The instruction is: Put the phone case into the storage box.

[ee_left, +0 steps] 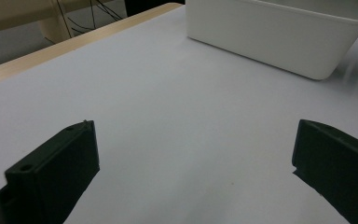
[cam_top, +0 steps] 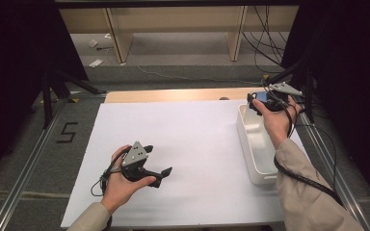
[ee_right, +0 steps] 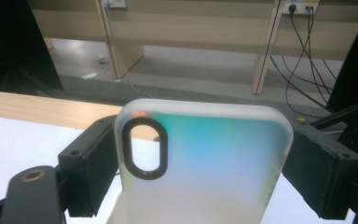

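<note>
A: Start with the phone case (ee_right: 205, 163). Where do you have it?

B: You're holding it in your right gripper (ee_right: 200, 158), above the far end of the white bin (cam_top: 255, 144). In the right gripper view it stands upright between the two black fingers (ee_right: 86, 163), one on each side edge, so the fingers are clamped on the case across its width. The case is frosted, with a teal-to-pale sheen and a black oval camera cut-out near its upper left corner.

A: And the bin itself?

B: It sits lengthwise along the right edge of the white surface (cam_top: 188, 144), and your right hand (cam_top: 277, 120) hovers over its far end. What lies inside the bin can't be made out.

A: What about your other hand?

B: Your left gripper (cam_top: 156, 166) is well apart from the bin, out to its left and nearer to you, low over the surface. Its fingers (ee_left: 56, 172) stand wide with nothing between them, pointing toward the bin's long side.

A: Beyond the bin?

B: A strip of wooden tabletop (cam_top: 173, 95), then floor with cables (cam_top: 265, 43).
</note>
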A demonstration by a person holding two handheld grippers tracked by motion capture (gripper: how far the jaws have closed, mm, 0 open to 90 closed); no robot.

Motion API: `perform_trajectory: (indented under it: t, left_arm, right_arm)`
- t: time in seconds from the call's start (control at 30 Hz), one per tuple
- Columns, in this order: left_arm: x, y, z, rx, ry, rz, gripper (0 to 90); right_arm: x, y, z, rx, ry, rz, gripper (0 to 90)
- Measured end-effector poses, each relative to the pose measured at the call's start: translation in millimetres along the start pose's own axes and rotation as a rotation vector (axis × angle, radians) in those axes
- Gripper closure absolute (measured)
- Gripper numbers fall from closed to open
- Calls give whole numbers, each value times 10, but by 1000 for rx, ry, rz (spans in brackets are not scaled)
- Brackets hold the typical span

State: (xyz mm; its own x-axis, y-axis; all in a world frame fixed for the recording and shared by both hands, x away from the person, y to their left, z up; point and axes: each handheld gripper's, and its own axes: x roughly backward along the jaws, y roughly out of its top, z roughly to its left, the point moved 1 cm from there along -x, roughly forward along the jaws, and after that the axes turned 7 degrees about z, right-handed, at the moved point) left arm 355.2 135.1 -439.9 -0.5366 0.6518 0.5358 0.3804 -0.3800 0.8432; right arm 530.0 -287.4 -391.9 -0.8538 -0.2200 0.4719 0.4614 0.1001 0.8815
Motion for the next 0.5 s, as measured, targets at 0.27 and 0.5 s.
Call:
perform_trajectory:
  t: [0.27,0.5]
  left_arm:
    - [-4,0,-3,-1,-1,1,0]
    - [2,4,-4,-2,0,0,0]
  right_arm:
    - [-30,-23,-11,0,-3,11,178]
    - [-60,-30,1,2,-4,25,178]
